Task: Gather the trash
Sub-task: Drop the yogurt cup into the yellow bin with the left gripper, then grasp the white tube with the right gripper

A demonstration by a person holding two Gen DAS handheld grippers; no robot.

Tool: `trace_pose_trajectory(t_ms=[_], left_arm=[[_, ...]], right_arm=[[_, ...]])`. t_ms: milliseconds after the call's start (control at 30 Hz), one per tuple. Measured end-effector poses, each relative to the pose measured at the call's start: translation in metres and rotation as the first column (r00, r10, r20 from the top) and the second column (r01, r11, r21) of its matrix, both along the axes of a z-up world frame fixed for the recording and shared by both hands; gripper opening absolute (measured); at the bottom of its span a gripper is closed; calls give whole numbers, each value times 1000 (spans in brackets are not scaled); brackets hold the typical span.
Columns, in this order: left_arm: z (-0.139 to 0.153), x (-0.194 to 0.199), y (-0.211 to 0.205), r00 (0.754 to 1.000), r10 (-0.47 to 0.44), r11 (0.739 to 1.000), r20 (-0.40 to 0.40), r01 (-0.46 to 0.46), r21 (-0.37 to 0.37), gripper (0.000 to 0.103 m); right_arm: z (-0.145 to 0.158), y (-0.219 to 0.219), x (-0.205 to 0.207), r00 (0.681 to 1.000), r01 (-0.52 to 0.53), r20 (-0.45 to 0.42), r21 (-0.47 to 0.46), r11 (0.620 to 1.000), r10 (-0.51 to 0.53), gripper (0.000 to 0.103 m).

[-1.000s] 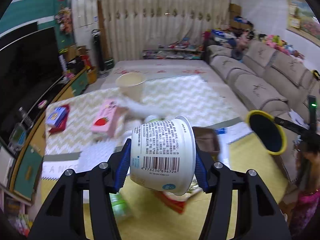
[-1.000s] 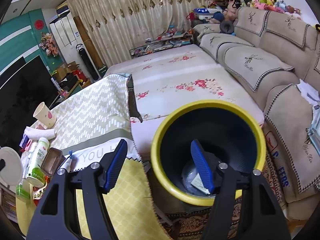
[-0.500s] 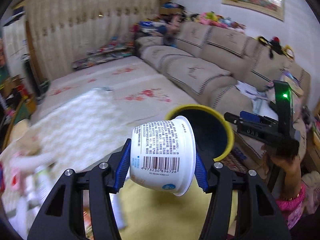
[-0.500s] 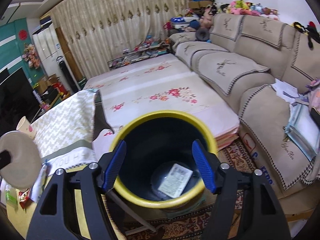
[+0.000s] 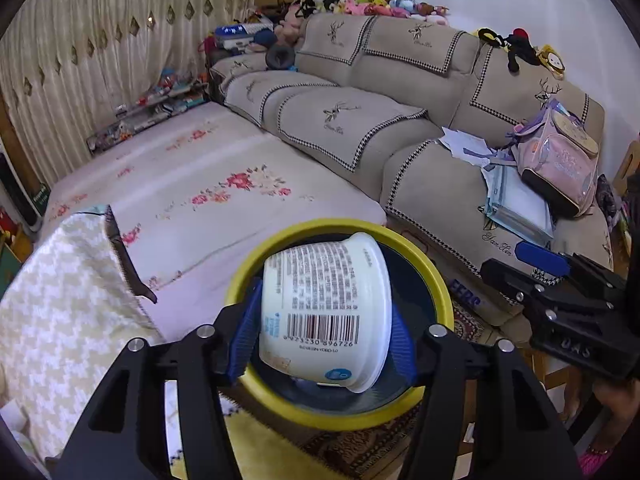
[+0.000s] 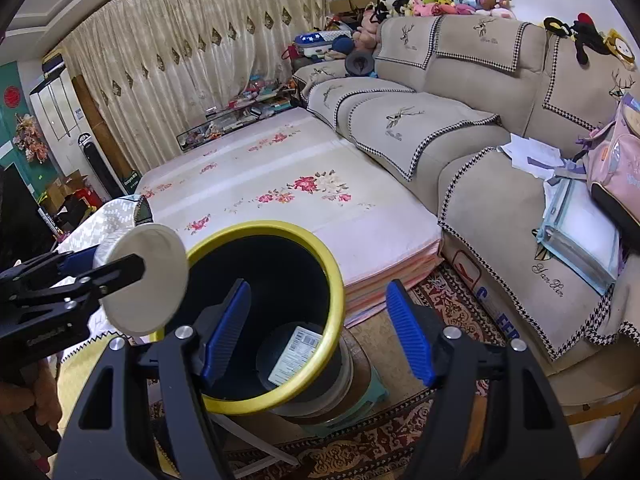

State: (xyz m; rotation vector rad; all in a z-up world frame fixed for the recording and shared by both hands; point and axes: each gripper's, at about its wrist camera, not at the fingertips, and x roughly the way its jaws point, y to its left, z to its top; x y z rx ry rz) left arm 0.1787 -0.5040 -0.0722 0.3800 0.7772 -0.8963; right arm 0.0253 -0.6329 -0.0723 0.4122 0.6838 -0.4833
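Left wrist view: white round plastic yogurt cup (image 5: 324,288) tilted between blue pads of left gripper (image 5: 324,332), directly over yellow-rimmed black round bin (image 5: 436,280); jaws just opening, grip apparently loosened. Right wrist view: right gripper (image 6: 318,308) above bin rim, jaws apart, empty.

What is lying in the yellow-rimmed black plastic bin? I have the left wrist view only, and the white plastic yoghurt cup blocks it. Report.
Observer: A flat white barcoded label lies on the bottom of the yellow-rimmed black plastic bin.
Operator: Now tell me what the bin stands on.
Observer: A pale green stool, on the patterned rug.
Operator: Give me the right hand-held gripper.
Observer: The right hand-held gripper is open and grips nothing; one blue pad is over the bin's mouth.
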Motion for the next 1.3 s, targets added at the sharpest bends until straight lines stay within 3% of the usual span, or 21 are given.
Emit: trace_pose_trajectory(t_ms=[167, 267, 333, 533, 700, 900, 967, 1133, 1300], left_arm=[[2, 6, 0, 999, 23, 1000, 29, -22, -7, 74], [21, -4, 31, 998, 44, 998, 40, -42, -40, 76], [36, -10, 58, 996, 76, 995, 46, -72, -70, 81], [62, -33, 170, 975, 217, 970, 45, -210, -125, 82], [69, -48, 274, 922, 384, 915, 57, -371, -159, 83], [70, -63, 377, 823, 561, 821, 83, -542, -179, 86], [67, -67, 403, 801, 594, 796, 67, -574, -194, 86], [60, -75, 430, 782, 621, 771, 49, -599, -217, 86], [56, -81, 437, 780, 625, 765, 39, -601, -230, 86]], right_arm=[[-1, 2, 0, 1000, -8, -2, 4, 1000, 8, 67], [-1, 5, 1, 1000, -17, 2, 8, 1000, 17, 67], [-2, 12, 4, 999, -33, -1, 8, 999, 33, 68], [-5, 54, 25, 991, -132, -17, 6, 991, 132, 68], [-4, 107, 44, 967, -254, -19, 0, 967, 254, 68], [0, 190, 66, 900, -436, -9, -2, 900, 436, 68], [2, 223, 71, 868, -497, -1, -11, 868, 497, 68], [5, 284, 77, 809, -586, 19, -22, 810, 587, 68], [-7, 324, 83, 792, -610, -30, -36, 792, 609, 68]])
